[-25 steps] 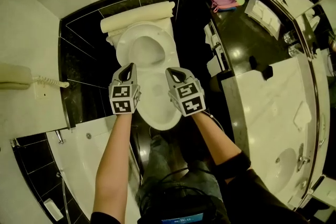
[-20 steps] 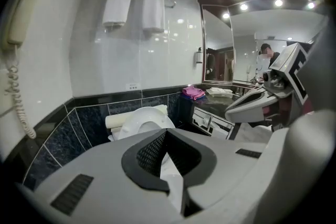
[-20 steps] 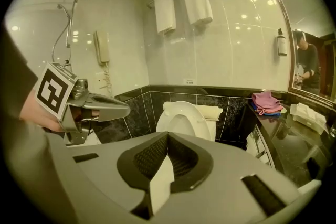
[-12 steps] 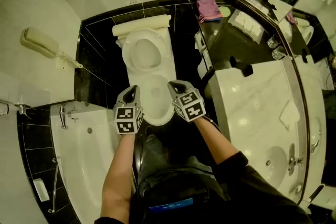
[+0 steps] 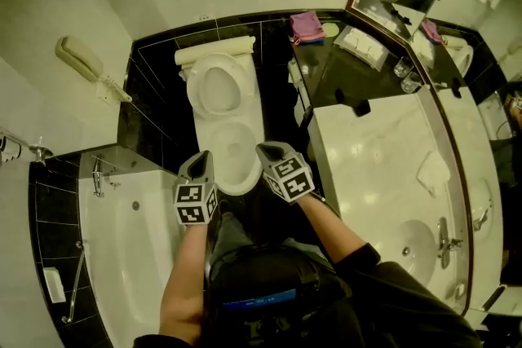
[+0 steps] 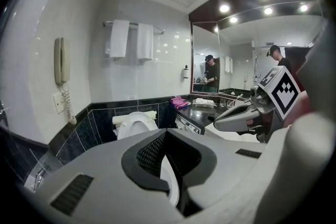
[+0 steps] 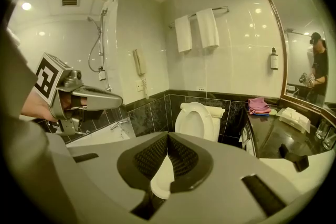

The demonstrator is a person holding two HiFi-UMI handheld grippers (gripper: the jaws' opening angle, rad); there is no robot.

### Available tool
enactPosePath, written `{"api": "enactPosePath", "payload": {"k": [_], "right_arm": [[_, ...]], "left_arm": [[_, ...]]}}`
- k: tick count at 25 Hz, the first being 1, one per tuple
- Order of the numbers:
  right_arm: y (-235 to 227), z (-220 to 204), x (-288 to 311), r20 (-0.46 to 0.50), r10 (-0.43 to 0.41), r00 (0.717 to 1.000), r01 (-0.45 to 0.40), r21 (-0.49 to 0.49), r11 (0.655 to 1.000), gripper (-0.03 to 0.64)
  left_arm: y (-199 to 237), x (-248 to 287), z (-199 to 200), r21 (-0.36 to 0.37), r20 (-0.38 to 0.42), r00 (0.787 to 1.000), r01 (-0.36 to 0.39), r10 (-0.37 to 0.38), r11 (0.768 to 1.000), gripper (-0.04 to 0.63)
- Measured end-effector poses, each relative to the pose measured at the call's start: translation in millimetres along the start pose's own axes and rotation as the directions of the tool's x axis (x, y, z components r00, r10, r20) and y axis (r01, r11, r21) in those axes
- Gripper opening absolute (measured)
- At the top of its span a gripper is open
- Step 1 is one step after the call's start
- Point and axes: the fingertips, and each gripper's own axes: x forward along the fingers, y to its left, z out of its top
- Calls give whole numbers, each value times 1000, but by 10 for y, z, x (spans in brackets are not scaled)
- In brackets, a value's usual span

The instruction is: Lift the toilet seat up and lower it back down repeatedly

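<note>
Raised toilet seat (image 5: 218,88) ahead, both claws shut & empty.
Seat is leant upright on tank (image 5: 214,50), beyond bowl (image 5: 235,169), long axis running straight away fwd. L gripper (image 5: 198,163) & R gripper (image 5: 270,151) are held either side of bowl front, nothing touched; R is judged marginally nearer for lowering.

Side by side, left tool (image 5: 200,159) and right tool (image 5: 266,150) closed
</note>
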Motion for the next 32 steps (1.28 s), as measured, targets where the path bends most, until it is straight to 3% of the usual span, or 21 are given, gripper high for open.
{"api": "enactPosePath", "payload": {"k": [13, 27, 32], "right_arm": [[-87, -320, -436, -8, -6, 1000, 6, -1, 1000, 18], [-149, -343, -293, -29, -20, 999, 20, -12, 1000, 18], [-167, -164, -146, -42, -26, 999, 25, -29, 999, 18]], "left_arm": [[-321, -387, -219, 4, 2, 1000, -31, 31, 1000, -11], [-227, -254, -250, 22, -18, 1000, -19, 19, 1000, -11], [-138, -74, -324, 19, -43, 999, 4, -4, 1000, -11]]}}
